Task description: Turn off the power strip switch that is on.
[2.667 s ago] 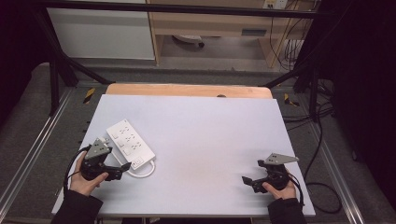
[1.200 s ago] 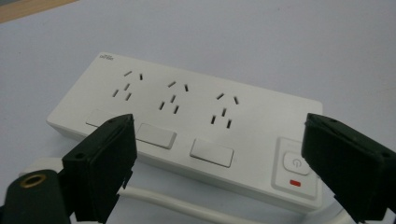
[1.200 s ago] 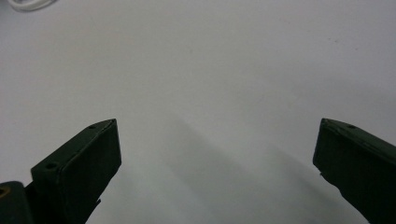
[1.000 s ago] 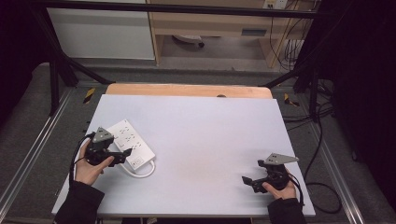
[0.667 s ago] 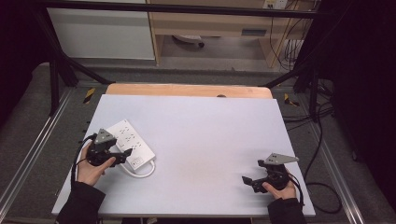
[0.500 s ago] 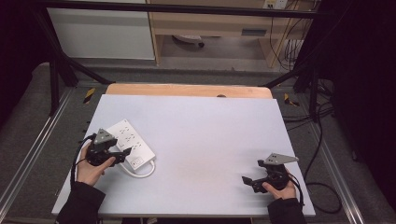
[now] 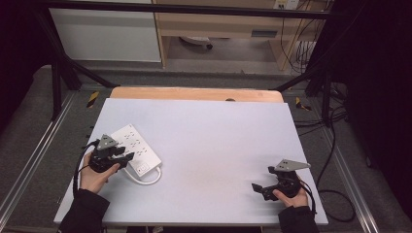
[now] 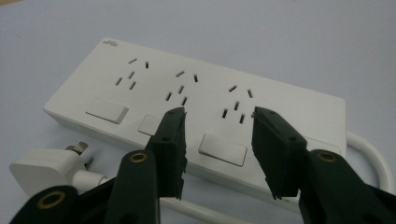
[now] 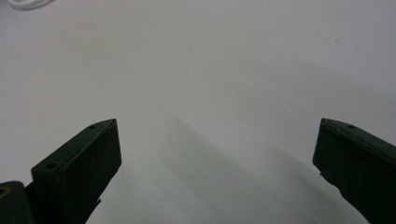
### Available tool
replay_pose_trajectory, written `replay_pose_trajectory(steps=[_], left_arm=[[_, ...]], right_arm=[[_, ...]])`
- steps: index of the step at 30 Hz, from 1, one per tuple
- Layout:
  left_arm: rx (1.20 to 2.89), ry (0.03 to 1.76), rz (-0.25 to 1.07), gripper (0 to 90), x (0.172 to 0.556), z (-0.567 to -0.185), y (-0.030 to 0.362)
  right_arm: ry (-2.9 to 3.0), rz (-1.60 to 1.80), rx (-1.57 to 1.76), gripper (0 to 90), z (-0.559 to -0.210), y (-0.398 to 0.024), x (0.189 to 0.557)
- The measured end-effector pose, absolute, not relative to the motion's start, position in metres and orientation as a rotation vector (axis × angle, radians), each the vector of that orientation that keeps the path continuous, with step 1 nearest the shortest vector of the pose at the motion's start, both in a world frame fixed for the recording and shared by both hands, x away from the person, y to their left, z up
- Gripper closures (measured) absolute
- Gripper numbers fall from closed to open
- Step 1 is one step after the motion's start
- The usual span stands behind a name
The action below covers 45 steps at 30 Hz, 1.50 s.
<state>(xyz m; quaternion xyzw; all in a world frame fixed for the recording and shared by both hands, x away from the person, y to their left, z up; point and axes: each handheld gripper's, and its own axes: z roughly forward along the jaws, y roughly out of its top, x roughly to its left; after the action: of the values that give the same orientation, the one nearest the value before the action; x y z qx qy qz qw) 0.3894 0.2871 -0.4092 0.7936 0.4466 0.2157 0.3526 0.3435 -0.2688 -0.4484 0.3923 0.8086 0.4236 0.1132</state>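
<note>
White power strip (image 7: pixel 135 149) lying flat on the tabletop (image 7: pixel 218 145), toward eight o'clock of the high view, long axis running from ten o'clock to four o'clock; three socket groups and rocker switches facing up in the left gripper view (image 8: pixel 187 107); white cable (image 7: pixel 148 175) looping off its near end toward six o'clock; white plug (image 8: pixel 44 170) resting on the tabletop just beside the strip's long edge, at eight o'clock in the left gripper view, prongs pointing toward the strip.

Left gripper (image 8: pixel 217 140) poised right at the strip's near long edge, jaws at a middling gap and just lately closing in; one rocker switch seen in the gap between the tips, the strip's body lying beyond and beneath them; pads apparently clear of the casing, actual contact hard to tell.

Right gripper (image 7: pixel 260 187) well apart, at four o'clock of the high view, held low over bare tabletop; jaws spread wide, bare surface between them (image 9: pixel 217 154).
</note>
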Motion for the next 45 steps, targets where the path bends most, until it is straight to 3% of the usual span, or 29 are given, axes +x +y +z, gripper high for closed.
replay_pose_trajectory(steps=[26, 45], left_arm=[[2.079, 1.165, 0.542, 83.3, 0.394, -0.416, 0.286], [2.096, 1.161, 0.547, 89.4, 0.397, -0.420, 0.285]], right_arm=[[2.374, 1.243, 1.154, 1.6, -0.449, -0.268, 0.344], [2.373, 1.243, 1.153, 1.5, -0.449, -0.268, 0.343]])
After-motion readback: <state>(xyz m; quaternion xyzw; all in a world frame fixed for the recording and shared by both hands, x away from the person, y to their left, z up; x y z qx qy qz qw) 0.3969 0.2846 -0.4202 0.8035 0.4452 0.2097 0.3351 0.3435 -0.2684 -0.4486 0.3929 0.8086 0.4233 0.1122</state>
